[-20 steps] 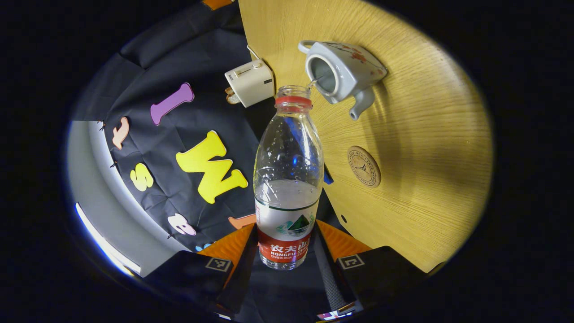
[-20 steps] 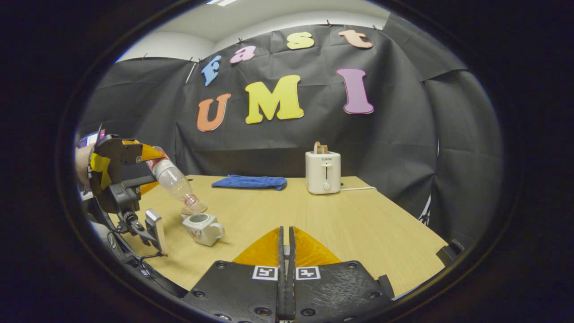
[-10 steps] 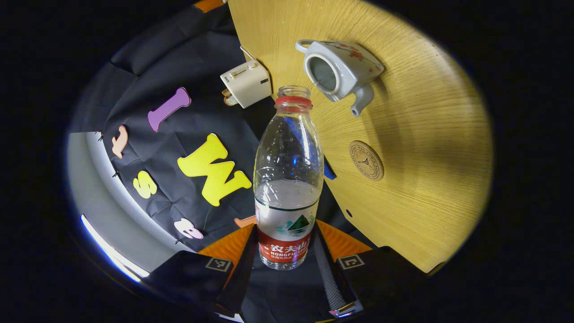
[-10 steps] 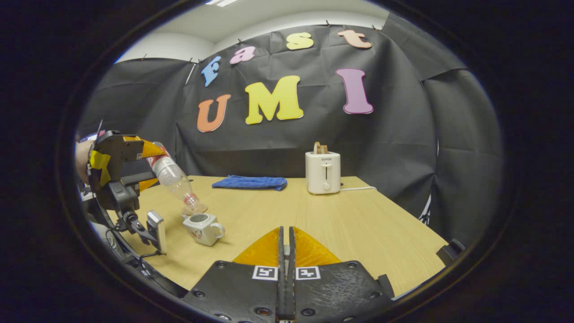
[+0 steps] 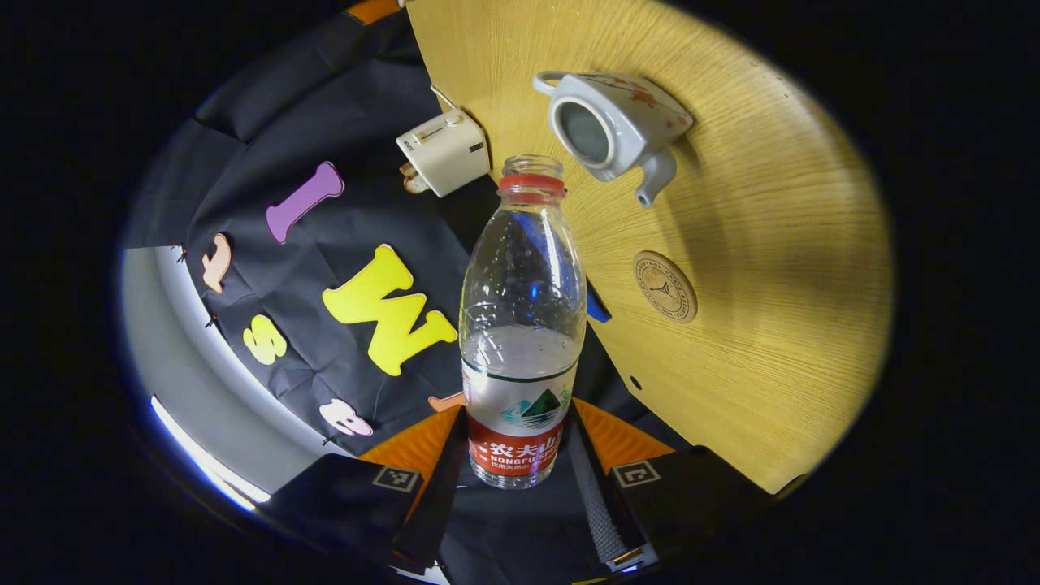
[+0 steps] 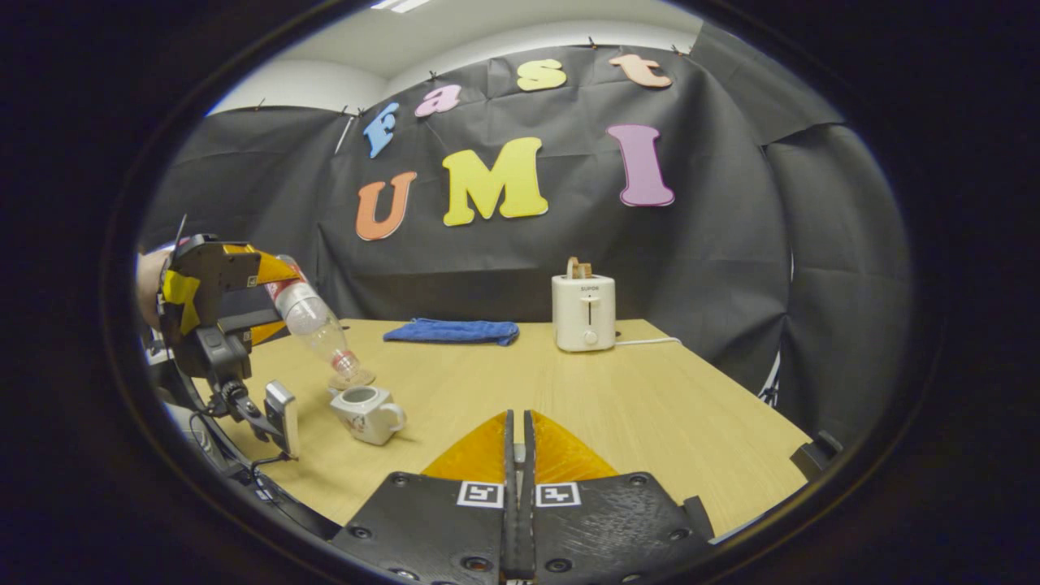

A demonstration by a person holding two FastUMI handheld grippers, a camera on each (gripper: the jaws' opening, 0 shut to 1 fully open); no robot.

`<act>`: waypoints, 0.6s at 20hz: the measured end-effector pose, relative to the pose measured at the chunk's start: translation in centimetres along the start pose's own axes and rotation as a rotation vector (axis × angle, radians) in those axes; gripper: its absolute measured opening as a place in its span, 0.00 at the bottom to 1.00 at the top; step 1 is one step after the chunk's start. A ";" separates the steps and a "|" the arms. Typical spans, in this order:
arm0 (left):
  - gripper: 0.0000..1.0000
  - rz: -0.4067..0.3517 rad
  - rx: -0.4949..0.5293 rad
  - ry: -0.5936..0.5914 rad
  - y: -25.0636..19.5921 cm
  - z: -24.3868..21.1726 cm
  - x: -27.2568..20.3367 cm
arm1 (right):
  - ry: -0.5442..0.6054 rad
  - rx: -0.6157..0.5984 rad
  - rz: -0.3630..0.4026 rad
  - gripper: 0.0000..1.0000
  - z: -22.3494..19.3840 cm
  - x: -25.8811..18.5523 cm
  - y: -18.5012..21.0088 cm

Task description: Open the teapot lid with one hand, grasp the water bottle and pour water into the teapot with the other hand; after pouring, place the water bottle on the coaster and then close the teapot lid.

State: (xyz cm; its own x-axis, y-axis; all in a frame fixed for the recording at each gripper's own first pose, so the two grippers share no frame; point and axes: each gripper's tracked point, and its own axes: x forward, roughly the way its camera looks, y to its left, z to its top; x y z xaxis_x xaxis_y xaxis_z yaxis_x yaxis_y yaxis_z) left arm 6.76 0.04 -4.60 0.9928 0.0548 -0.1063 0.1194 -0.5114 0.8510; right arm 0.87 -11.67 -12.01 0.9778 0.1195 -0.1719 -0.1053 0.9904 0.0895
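Now, L gripper [image 5: 520, 455]: jaws pinching water bottle [image 5: 522, 325] at label, mouth tilted beside open teapot [image 5: 611, 128].
Coaster [image 5: 665, 286]: right of jaws, on table [image 5: 772, 244].
R gripper [image 6: 517, 455]: jaws pressed together, nothing between.

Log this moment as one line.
left gripper: shut on water bottle, tilted | teapot: lid off | coaster: bare | right gripper: shut

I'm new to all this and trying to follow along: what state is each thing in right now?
water bottle: uncapped, partly full, tilted mouth-down toward the teapot, held
teapot: lid off, upright on the table
coaster: bare
left gripper: jaws clamped on the bottle
right gripper: jaws shut
toaster: bread sticking out on top
blue cloth: lying crumpled
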 end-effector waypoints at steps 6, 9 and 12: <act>0.71 -0.070 -0.153 -0.030 -2.3 0.1 0.7 | -0.006 -0.007 -0.010 0.00 0.4 -0.5 0.1; 0.71 -0.174 -0.384 -0.053 -5.7 0.9 0.8 | -0.006 -0.003 -0.013 0.00 0.8 -0.7 0.2; 0.71 -0.259 -0.723 -0.063 -7.9 1.5 -0.7 | -0.011 -0.011 -0.012 0.00 1.3 -0.8 0.8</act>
State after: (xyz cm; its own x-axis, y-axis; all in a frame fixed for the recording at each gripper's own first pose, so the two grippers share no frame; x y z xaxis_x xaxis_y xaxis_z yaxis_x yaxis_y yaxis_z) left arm 5.10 2.71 -12.04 0.9327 0.0364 -0.3588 0.3450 0.1997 0.9171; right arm 0.25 -11.01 -10.54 0.9810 0.1071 -0.1620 -0.0956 0.9924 0.0768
